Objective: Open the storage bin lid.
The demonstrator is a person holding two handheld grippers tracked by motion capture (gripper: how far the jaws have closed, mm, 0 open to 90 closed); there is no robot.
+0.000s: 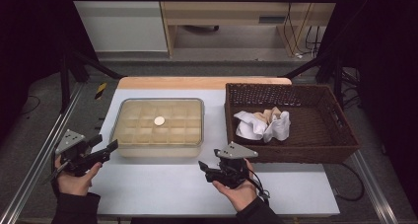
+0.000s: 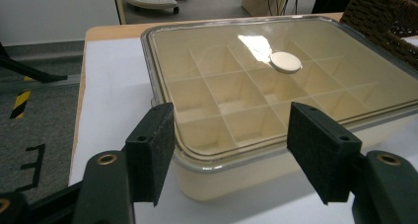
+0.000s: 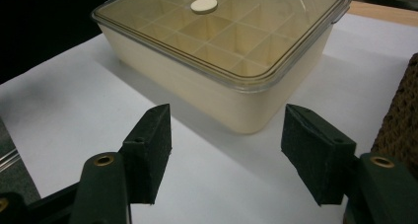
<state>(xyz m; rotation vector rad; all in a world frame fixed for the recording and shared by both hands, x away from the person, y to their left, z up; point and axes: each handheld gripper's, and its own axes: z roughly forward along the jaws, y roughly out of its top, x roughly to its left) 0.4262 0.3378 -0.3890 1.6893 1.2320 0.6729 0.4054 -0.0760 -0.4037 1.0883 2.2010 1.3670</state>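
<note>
A cream box (image 1: 158,135) with a clear lid (image 1: 160,120) over several compartments stands left of the table's centre, and a small round disc (image 1: 159,121) lies on the lid. My left gripper (image 1: 106,144) is open at the table's left edge, pointing at the box's near left corner (image 2: 197,169) from a little way off. My right gripper (image 1: 207,165) is open in front of the basket, angled toward the box's near right corner (image 3: 246,120). Neither has anything between its jaws; in the gripper views the left gripper (image 2: 231,150) and the right gripper (image 3: 226,150) frame the box from a short distance.
A dark wicker basket (image 1: 340,135) stands at the right with crumpled white and beige cloths (image 1: 263,124) inside. The white table (image 1: 162,184) has a wooden strip along its far edge. Metal frame rails run along both sides, with floor beyond.
</note>
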